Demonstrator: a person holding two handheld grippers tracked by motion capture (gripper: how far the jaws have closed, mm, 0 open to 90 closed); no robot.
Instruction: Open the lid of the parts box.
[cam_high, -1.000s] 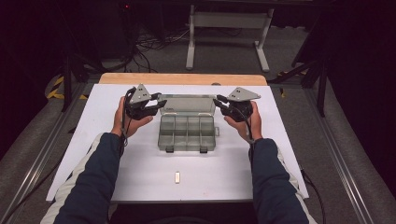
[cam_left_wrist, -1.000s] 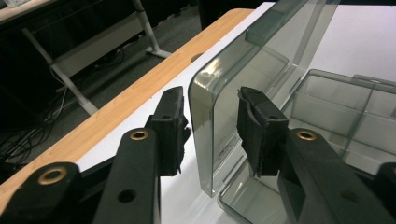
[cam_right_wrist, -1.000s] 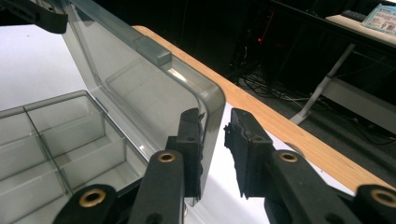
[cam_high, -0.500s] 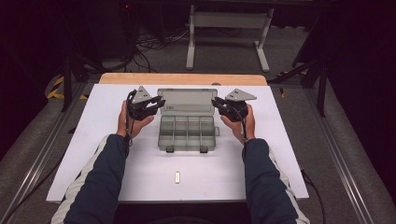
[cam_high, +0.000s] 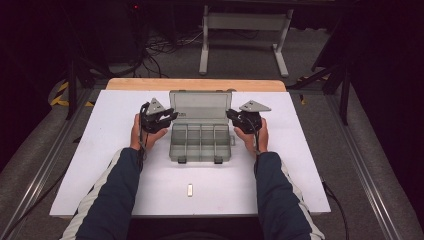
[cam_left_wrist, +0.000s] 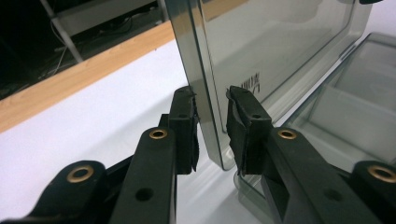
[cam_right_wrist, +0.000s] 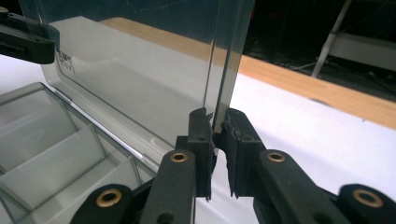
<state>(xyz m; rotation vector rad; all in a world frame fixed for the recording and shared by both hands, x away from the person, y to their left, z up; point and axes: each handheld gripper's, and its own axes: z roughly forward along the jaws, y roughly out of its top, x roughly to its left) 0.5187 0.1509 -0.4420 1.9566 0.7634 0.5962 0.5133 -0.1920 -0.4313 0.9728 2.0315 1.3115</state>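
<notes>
We held the clear organizer box's lid (cam_high: 199, 105): right gripper (cam_right_wrist: 215, 128) clamped on its edge, left gripper (cam_left_wrist: 211, 114) closing around it, one pad touching.

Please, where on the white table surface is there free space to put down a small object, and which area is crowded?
Free: the white mat left of the left gripper, the strip right of the right gripper, and the front band around the small white piece. Crowded: the middle, where both grippers flank the organizer box and its raised lid.
</notes>
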